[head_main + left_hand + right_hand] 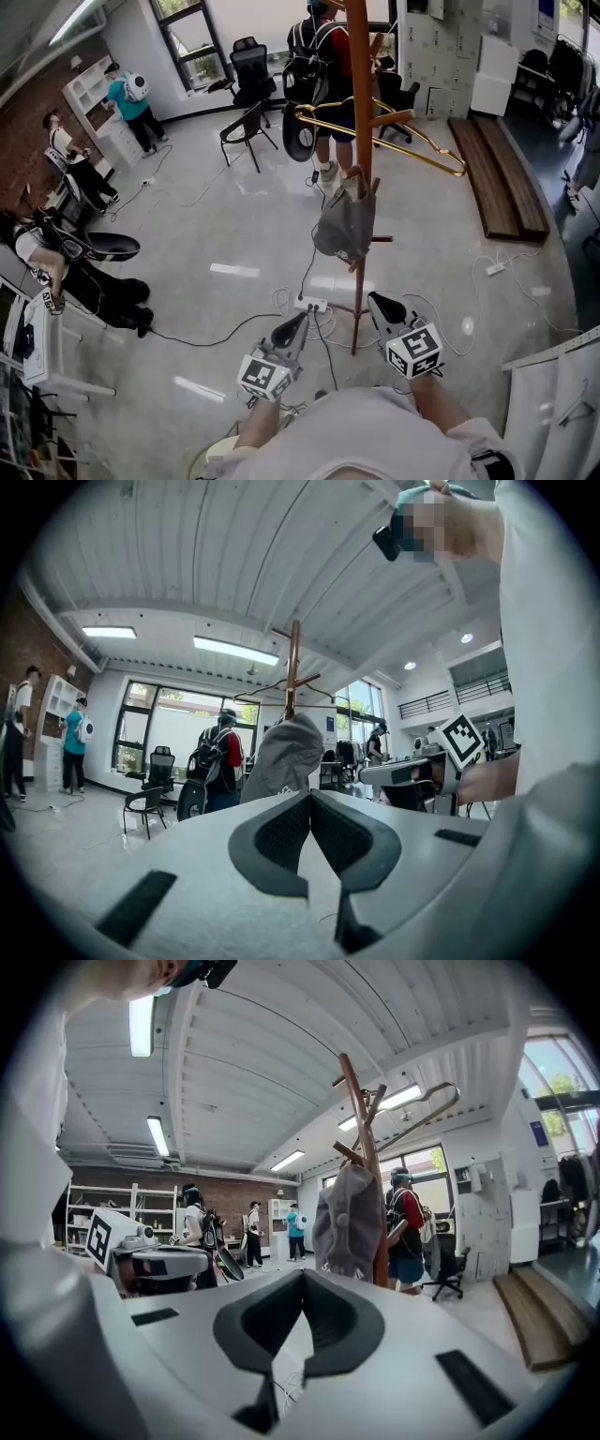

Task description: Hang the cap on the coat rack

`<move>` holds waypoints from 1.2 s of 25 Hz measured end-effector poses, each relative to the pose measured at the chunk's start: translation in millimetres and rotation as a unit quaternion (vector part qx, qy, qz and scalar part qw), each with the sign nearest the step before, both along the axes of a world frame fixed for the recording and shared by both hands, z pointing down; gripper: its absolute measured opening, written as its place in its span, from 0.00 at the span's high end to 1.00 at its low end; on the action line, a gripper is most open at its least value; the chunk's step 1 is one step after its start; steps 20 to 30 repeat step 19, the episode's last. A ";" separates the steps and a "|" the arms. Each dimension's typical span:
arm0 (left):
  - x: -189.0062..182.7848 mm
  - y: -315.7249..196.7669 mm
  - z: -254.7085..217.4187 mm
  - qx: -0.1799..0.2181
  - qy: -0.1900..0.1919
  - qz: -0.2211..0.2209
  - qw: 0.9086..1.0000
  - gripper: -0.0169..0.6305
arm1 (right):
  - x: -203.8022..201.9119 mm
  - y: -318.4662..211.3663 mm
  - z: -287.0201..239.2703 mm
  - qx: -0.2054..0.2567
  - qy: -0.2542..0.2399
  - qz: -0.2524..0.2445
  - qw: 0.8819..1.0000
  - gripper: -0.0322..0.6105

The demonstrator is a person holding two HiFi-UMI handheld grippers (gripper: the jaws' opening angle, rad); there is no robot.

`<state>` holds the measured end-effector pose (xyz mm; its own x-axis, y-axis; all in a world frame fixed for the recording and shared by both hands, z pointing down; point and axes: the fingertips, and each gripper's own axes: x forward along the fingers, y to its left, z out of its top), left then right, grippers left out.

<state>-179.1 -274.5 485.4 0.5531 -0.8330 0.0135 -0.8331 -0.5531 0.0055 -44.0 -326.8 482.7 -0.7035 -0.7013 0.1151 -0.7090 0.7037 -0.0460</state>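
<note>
A grey cap (345, 225) hangs on a lower peg of the brown wooden coat rack (362, 112), crown facing me. Neither gripper touches it. My left gripper (301, 320) is held low, in front of the rack's base and a little to its left, jaws shut and empty. To the rack's right my right gripper (374, 300) is also shut and empty. In the left gripper view the cap (281, 757) hangs on the rack (293, 667) just beyond the shut left gripper (308, 797). The right gripper view has the cap (345, 1218) on the rack (361, 1115) beyond the shut right gripper (302, 1274).
A gold clothes hanger (412, 141) hangs on an upper peg. A power strip (311, 304) and cables lie on the floor by the rack's base. A person with a backpack (314, 56) stands behind it, near chairs (246, 131). Wooden boards (497, 178) lie right; people are at left.
</note>
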 end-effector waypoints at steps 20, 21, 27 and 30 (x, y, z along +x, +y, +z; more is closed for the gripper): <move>15.8 -3.0 -1.2 0.001 -0.007 -0.005 1.000 0.96 | 10.7 0.4 6.1 0.008 0.010 -0.007 1.000 0.93; 15.8 -3.0 -1.2 0.001 -0.007 -0.005 1.000 0.96 | 10.7 0.4 6.1 0.008 0.010 -0.007 1.000 0.93; 15.8 -3.0 -1.2 0.001 -0.007 -0.005 1.000 0.96 | 10.7 0.4 6.1 0.008 0.010 -0.007 1.000 0.93; 15.8 -3.0 -1.2 0.001 -0.007 -0.005 1.000 0.96 | 10.7 0.4 6.1 0.008 0.010 -0.007 1.000 0.93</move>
